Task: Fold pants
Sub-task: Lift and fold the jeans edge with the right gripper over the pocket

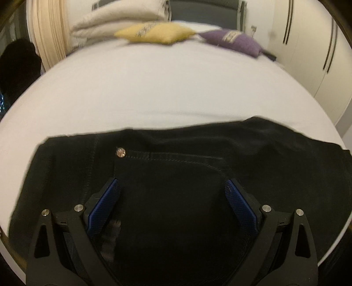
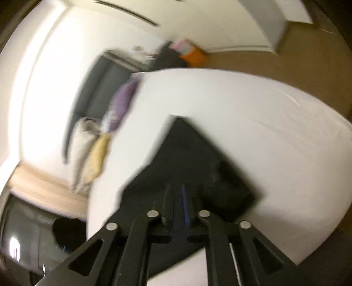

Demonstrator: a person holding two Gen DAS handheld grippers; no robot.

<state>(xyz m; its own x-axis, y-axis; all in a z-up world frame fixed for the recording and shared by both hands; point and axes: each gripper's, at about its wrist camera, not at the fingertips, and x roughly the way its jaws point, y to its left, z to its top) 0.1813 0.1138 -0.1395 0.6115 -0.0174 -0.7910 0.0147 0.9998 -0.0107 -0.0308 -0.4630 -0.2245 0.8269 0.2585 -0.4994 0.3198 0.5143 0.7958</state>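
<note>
Black pants (image 1: 176,158) lying folded on white bed (image 1: 154,92), long axis crosswise in left view, rivet (image 1: 120,152) showing; no legible writing. Left gripper (image 1: 172,187) jaws spread above fabric; right gripper (image 2: 183,193) jaws nearly together, blurred.

White bed (image 1: 154,88), grey headboard (image 1: 204,10), white wardrobe (image 1: 308,44), brown floor (image 2: 308,55).

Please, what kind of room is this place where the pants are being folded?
Most likely a bedroom. The black pants lie on a bed with a white sheet, a yellow pillow and a purple pillow sit at its far end, and white wardrobe doors stand beside it.
</note>
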